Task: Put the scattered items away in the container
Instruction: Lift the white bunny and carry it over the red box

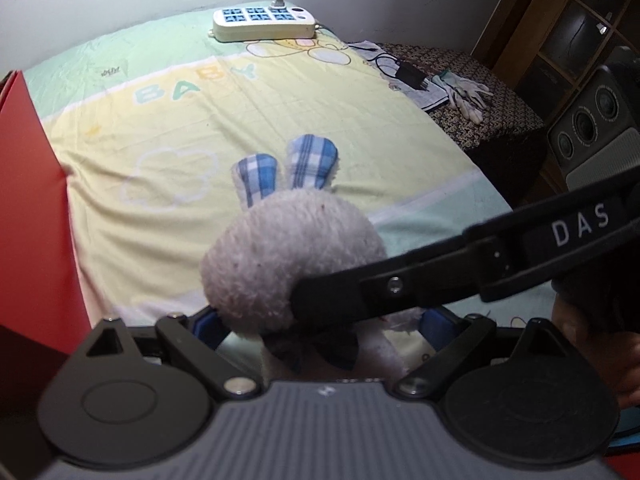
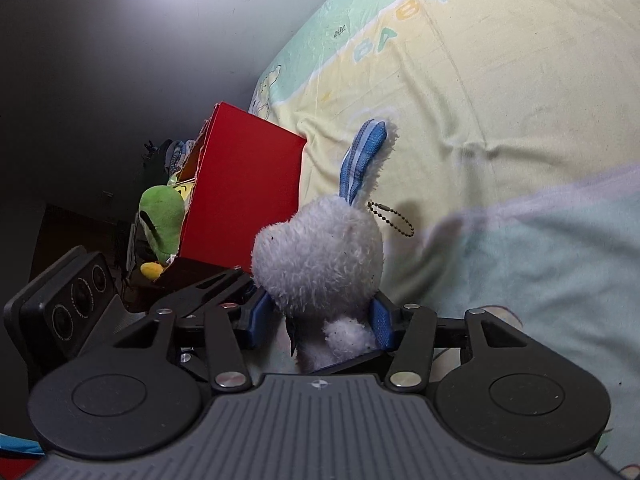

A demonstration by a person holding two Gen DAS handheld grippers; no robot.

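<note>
Bedsheet (image 1: 280,112) below; plush rabbit (image 2: 320,256) apparently (view cramped) pinched between both claws.

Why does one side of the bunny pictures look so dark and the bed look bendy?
Right wrist view: the wall left of the red box sits in deep shadow, while the bunny and bedsheet are lit. Left wrist view: the fisheye lens curves the bed's edges, and the power strip glares under bright light.

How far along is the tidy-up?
Done: a green plush and other items already sit in the red box. In hand: the bunny, with both the left gripper and right gripper closed on it, not yet in the box. Left: no other loose toys show on the sheet; only a power strip.
</note>
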